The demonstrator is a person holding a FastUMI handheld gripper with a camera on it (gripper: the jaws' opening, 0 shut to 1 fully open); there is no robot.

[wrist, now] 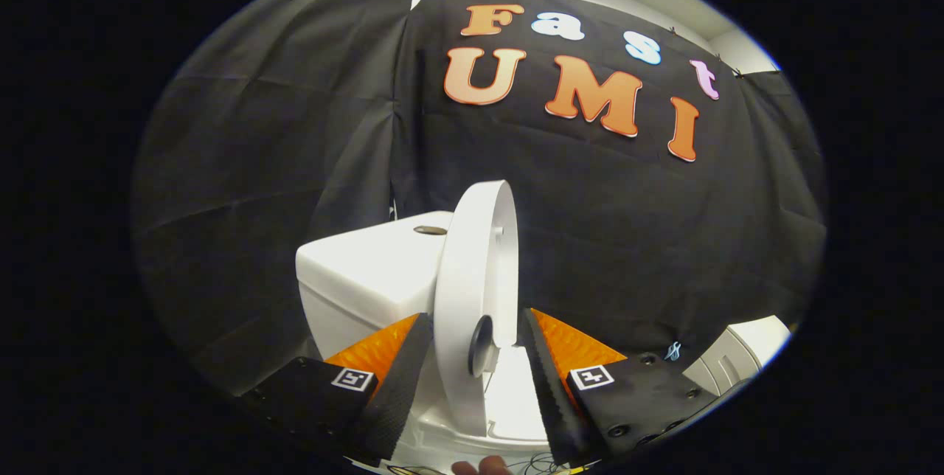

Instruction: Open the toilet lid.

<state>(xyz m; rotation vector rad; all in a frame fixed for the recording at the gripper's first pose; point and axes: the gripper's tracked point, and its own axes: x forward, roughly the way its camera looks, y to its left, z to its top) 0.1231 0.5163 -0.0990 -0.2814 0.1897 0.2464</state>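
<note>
We hold the tool [476, 346] spread, its fingers flanking the raised toilet lid [476, 276] without clearly pressing it. The lid stands near upright, just right of the tank [369, 276]. We should push it gently toward the tank until it rests.

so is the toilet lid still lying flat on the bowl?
No, the toilet lid stands raised on edge between the fingers of the gripper, in front of the tank; whether the fingers press on it cannot be told.
</note>
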